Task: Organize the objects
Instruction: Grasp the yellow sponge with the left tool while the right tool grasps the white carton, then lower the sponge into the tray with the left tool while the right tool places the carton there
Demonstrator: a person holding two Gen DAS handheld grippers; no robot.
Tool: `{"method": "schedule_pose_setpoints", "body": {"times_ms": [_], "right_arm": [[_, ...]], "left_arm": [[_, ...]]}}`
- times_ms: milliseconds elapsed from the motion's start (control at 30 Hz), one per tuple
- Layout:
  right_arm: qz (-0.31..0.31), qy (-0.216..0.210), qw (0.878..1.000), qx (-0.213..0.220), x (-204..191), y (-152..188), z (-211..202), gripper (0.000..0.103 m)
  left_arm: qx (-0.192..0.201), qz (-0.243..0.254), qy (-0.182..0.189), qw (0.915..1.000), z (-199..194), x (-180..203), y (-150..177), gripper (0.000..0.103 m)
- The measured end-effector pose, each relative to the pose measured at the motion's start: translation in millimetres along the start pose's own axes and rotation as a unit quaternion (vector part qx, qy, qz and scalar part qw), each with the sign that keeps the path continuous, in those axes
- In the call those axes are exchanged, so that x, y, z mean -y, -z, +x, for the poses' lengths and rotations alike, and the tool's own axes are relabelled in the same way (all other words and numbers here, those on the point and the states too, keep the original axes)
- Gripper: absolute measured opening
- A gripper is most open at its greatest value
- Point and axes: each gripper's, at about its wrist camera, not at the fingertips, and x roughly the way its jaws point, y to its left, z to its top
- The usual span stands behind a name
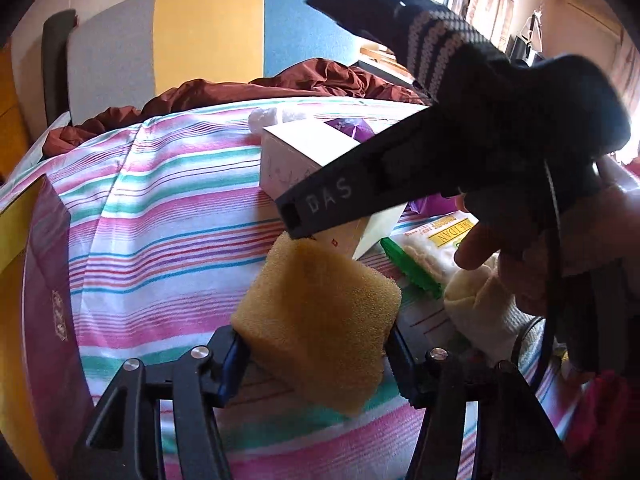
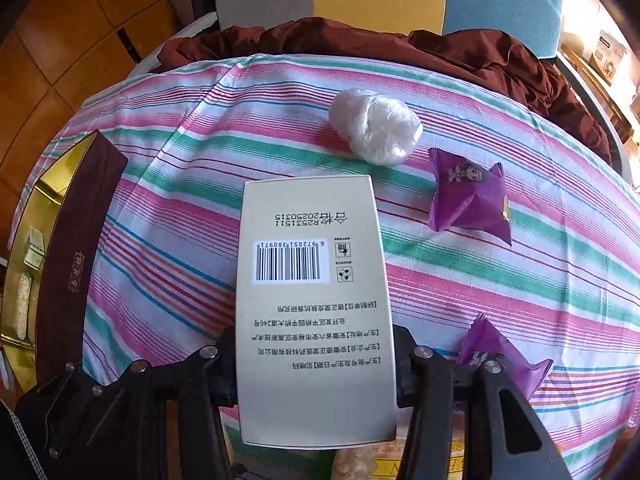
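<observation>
My left gripper [image 1: 316, 354] is shut on a yellow sponge [image 1: 316, 320] and holds it above the striped cloth [image 1: 168, 216]. My right gripper [image 2: 316, 360] is shut on a white carton with a barcode [image 2: 312, 292], held above the cloth [image 2: 520, 280]. In the left wrist view the right gripper's black body [image 1: 420, 168] and the holding hand cross the right side, with the white carton [image 1: 296, 156] behind it. A dark maroon gift box with a gold interior [image 2: 76, 248] stands open at the left edge; it also shows in the left wrist view [image 1: 44, 300].
On the cloth lie a white plastic-wrapped ball [image 2: 376, 124], a purple snack packet [image 2: 468, 196] and a second purple packet [image 2: 504, 356]. In the left wrist view a green clip [image 1: 412, 268], a rice-cracker packet [image 1: 436, 244] and a cream sock [image 1: 480, 304] lie at right. A brown garment [image 2: 480, 56] lies behind.
</observation>
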Motion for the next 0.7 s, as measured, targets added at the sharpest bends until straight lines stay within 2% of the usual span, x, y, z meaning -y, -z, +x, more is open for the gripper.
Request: {"method": "schedule_pose_setpoints", "body": {"times_ms": [133,433,567,700], "right_arm": [[-0.006,0.004,1.0,0.0,-3.4,-0.9,2.0,0.052],[-0.011,0.014,1.0,0.009,-6.9,7.8,-1.1,0.053],[-0.013,0.022,1.0,0.012,-15.5,2.9,5.2,0.053],[-0.013,0.024,1.0,0.016,-15.6,3.0,4.7,0.053]], "left_arm": [[0.007,0.01,-0.012,0.9999,-15.3,-3.9,-3.0,0.061],[0.04,-0.004,-0.031,0.9987,-67.4,-24.0,-0.6,0.061],[0.06,-0.035,-0.051,0.9963,-102.8,-53.0,2.8,0.061],[0.071,-0.099,-0.093,0.9882,-126.9,-110.5,6.6,0.062]]}}
